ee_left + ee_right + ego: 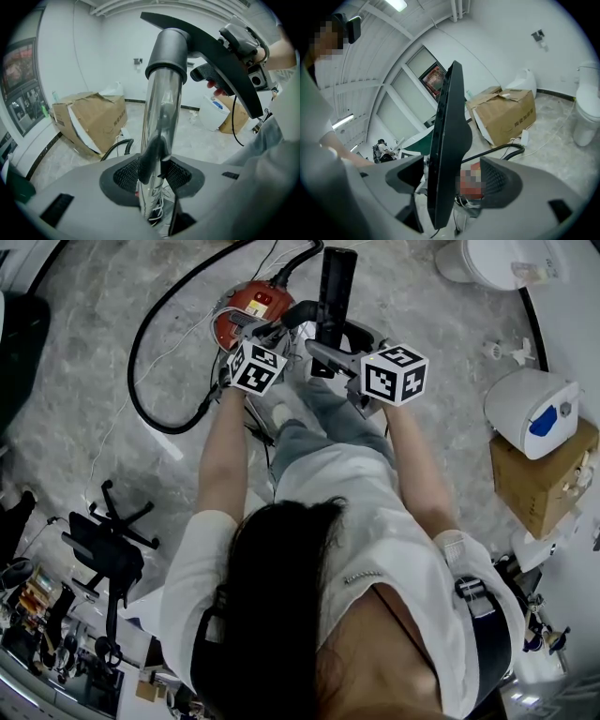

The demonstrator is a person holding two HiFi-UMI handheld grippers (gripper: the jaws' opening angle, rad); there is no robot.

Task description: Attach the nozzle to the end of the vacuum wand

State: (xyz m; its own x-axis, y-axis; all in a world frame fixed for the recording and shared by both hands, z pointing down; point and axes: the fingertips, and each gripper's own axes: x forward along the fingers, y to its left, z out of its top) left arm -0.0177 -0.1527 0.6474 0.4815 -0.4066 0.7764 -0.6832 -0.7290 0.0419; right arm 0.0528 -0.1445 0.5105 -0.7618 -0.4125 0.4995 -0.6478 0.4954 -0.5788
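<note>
My left gripper [152, 176] is shut on the chrome vacuum wand [159, 117], which rises upright between its pads. A dark collar [167, 56] sits on the wand's top end, joined to the flat black nozzle [211, 54] that slants away to the right. In the right gripper view this nozzle [449, 140] stands edge-on between the jaws of my right gripper [452, 180], which are wide apart, with a gap at the right pad. From the head view the nozzle [335, 287] points away from me, between my left gripper [267, 338] and my right gripper [328, 354].
The red vacuum body [251, 307] lies on the marble floor beyond my hands, with its black hose [141, 371] looping to the left. A torn cardboard box [506, 115] and a toilet [587, 108] stand further off. A white appliance [534, 409] on a box is at the right, a chair base [108, 549] at the left.
</note>
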